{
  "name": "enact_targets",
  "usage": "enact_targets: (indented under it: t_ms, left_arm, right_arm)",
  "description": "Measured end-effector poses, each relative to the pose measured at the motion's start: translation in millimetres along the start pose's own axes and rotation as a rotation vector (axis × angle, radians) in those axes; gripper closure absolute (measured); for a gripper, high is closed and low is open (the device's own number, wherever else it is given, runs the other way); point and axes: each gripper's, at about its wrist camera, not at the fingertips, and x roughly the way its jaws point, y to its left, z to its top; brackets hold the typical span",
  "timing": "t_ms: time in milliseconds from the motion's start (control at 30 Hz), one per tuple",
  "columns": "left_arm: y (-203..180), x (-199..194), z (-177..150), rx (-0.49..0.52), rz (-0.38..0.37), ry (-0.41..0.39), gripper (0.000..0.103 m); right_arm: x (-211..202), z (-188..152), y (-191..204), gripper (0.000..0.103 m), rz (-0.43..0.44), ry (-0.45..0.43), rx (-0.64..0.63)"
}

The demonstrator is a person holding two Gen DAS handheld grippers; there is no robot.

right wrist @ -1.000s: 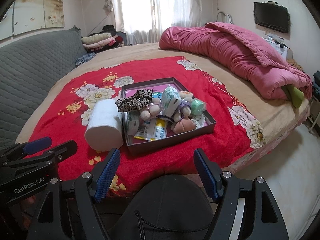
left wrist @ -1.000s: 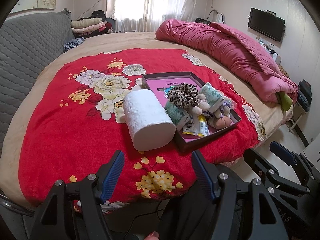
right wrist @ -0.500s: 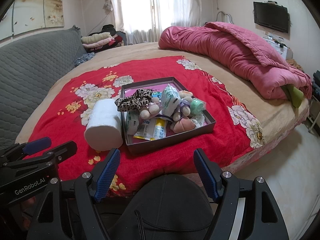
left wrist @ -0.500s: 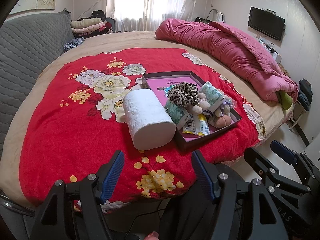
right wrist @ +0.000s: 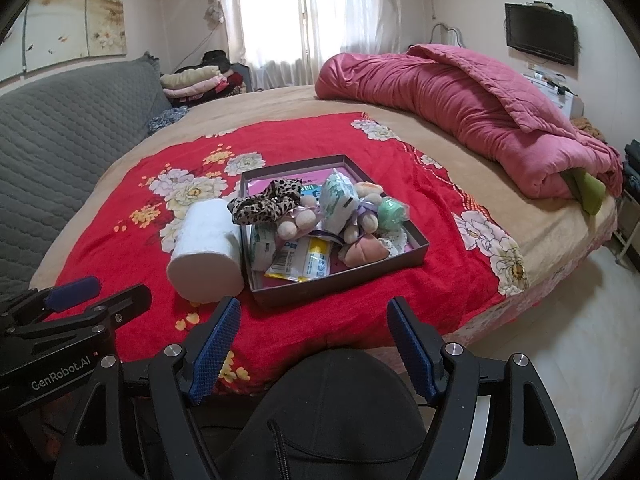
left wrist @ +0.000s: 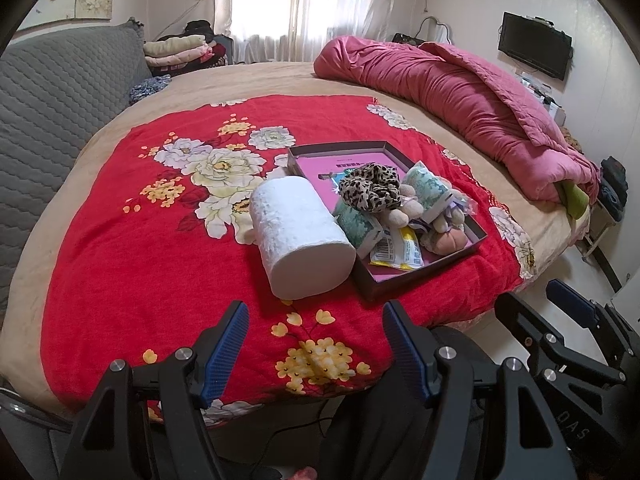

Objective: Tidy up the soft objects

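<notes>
**White roll lying beside the box**

White and fleecy, the rolled towel (left wrist: 298,236) lies on its side on the red floral blanket (left wrist: 120,264), touching the left wall of the dark box (left wrist: 416,280). Its long axis runs from about eleven o'clock to five, flat end toward me. My left hand-held gripper (left wrist: 314,340) and right hand-held gripper (right wrist: 314,338) hang at the bed's near edge, jaws apart, holding nothing. A leopard scrunchie (left wrist: 370,190) tops the soft pile inside the box.

No visible change: same view, same positions across both wrist cameras.
</notes>
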Motion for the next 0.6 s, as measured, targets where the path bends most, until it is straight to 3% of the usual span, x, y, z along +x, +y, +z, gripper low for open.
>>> enact_targets:
  t_ms: [600]
  left_arm:
    - [2.1,7.7,-2.8,-0.003,0.011,0.027,0.034]
  right_arm:
    - [5.5,-0.8,0.8,0.026,0.001,0.020,-0.001]
